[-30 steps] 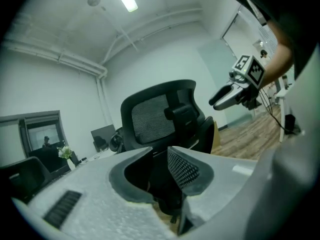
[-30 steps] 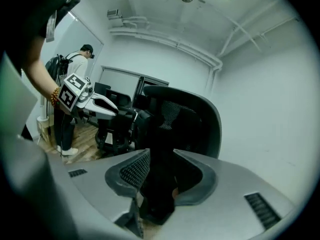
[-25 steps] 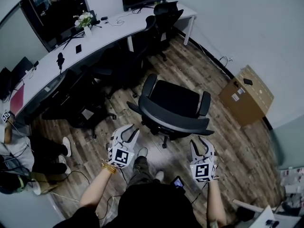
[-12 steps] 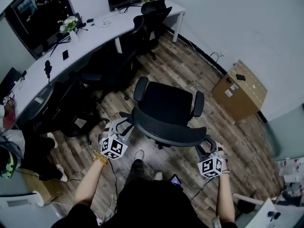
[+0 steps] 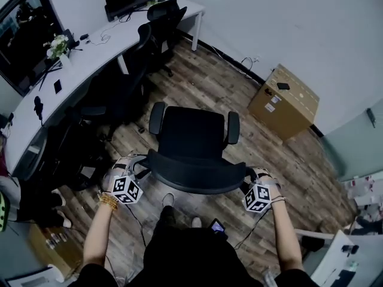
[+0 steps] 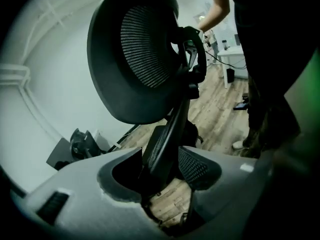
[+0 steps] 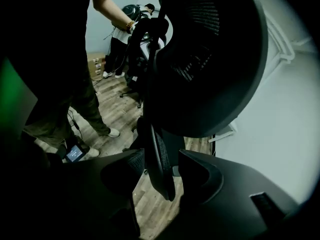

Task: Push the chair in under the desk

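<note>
Nearest, the left gripper (image 5: 133,167) and right gripper (image 5: 255,176) each straddle one end of the chair (image 5: 191,130) back, jaws partly open, not clamped. The desk (image 5: 90,55) lies well beyond. An uneven push could swivel the chair off course or let the jaws slip.

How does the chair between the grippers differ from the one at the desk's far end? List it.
The near chair stands on open floor, clear of the desk; the far chair sits at it. The left gripper and right gripper straddle the near chair's backrest; the far chair is untouched. Both are black.
</note>
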Available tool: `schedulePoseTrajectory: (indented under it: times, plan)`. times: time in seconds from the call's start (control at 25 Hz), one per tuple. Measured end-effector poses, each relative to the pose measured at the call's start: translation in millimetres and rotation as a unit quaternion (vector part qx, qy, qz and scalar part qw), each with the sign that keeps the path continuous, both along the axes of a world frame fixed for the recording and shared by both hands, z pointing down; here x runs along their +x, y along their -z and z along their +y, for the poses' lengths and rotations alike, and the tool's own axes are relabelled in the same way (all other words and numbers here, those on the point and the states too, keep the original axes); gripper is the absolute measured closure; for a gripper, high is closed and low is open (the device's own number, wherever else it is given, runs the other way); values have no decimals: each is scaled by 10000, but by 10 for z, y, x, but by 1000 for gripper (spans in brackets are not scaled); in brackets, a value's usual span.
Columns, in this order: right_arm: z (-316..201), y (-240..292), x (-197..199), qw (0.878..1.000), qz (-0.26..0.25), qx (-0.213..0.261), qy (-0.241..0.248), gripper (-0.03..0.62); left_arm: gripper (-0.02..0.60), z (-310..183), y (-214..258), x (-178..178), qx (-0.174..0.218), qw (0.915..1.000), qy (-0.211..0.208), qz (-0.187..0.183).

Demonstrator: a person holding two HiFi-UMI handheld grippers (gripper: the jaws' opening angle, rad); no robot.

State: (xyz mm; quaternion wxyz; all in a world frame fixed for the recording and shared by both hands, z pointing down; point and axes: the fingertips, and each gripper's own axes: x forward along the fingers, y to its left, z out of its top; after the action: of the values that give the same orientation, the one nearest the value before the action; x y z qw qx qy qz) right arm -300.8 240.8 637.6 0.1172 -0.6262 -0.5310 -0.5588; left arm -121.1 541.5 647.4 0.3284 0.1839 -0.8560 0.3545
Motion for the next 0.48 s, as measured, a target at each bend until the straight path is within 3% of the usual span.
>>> schedulePoseTrajectory:
  times: [0.24,0.48]
  plan:
    - [87,-179,-1,9993,209,293,99,410,344,-44,-103,-133,262,9981,-318,456]
    - [58,-325,-13,9966,371,730,43,429,340,-75,-110,-194,306,9980,-392,382]
